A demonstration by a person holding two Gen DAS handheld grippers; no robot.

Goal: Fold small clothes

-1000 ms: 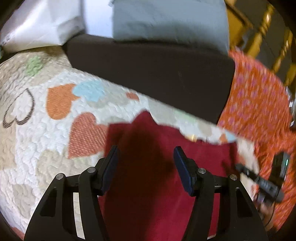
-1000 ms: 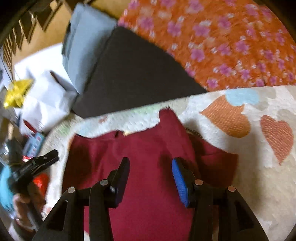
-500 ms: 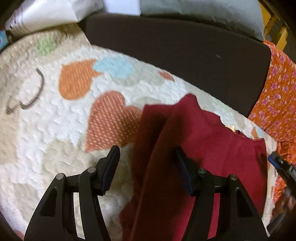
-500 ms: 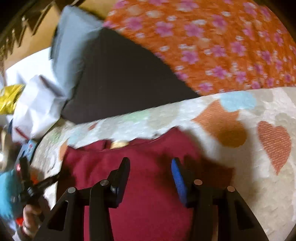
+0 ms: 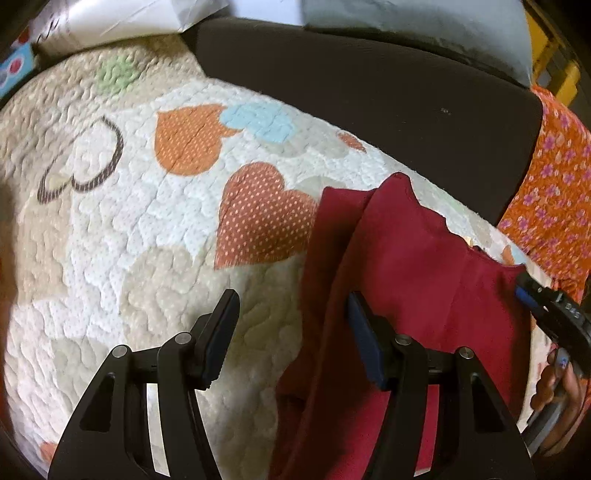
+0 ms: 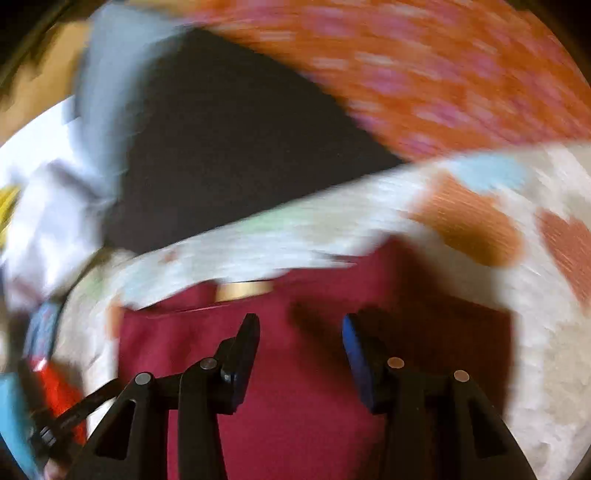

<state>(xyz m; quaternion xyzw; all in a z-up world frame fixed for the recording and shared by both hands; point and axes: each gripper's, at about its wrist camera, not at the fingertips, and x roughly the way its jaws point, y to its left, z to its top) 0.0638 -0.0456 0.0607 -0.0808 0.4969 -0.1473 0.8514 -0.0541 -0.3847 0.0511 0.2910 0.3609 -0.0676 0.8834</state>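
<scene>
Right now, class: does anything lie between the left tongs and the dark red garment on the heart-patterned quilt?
Nothing visible does. The left tongs are open, the right pad already over the dark red garment; only bare heart-patterned quilt shows between the pads.

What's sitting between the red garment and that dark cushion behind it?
In the left wrist view, only a strip of heart-patterned quilt separates the red garment from the dark cushion.

One red garment (image 5: 417, 280); one heart-print quilt (image 5: 122, 236); one dark cushion (image 5: 369, 96); one grey pillow (image 5: 417, 26); one orange floral cloth (image 5: 554, 184); two grippers (image 5: 291, 332) (image 6: 300, 350) were present.
</scene>
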